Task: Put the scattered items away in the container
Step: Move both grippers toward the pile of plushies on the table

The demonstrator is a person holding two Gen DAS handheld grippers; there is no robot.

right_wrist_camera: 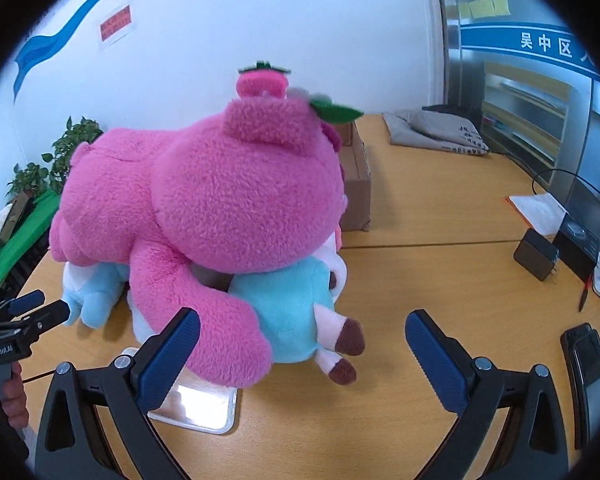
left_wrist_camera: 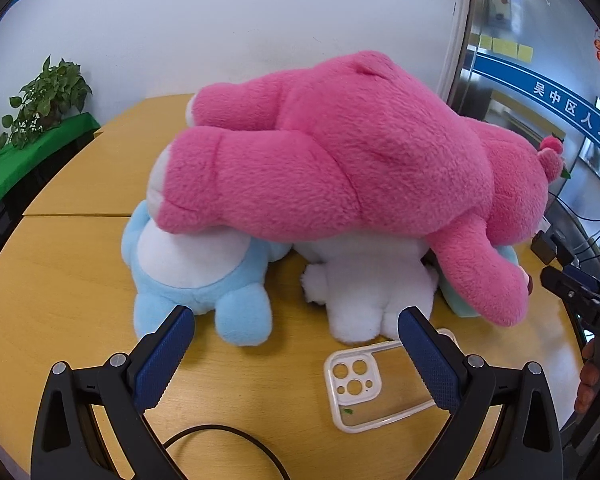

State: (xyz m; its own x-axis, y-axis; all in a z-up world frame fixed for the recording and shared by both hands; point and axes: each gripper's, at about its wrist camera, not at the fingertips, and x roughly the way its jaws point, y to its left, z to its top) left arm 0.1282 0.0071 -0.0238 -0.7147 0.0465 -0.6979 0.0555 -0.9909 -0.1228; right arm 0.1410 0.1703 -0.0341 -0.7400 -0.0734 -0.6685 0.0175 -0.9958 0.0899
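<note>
fuzzy pink plush bear [left_wrist_camera: 340, 160] heaped on pale plushes ahead of both jaws — spread wide, empty; clear glossy phone case [left_wrist_camera: 376, 384] between left jaws.

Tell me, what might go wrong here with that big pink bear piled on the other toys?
The pink plush bear lies across the light blue plush and white plush, so lifting one from below could topple the pile. The clear phone case lies right against the pile, under the open left gripper, and could be knocked or grabbed by mistake. The cardboard box sits behind the pile and may be hard for the open right gripper to reach.
</note>
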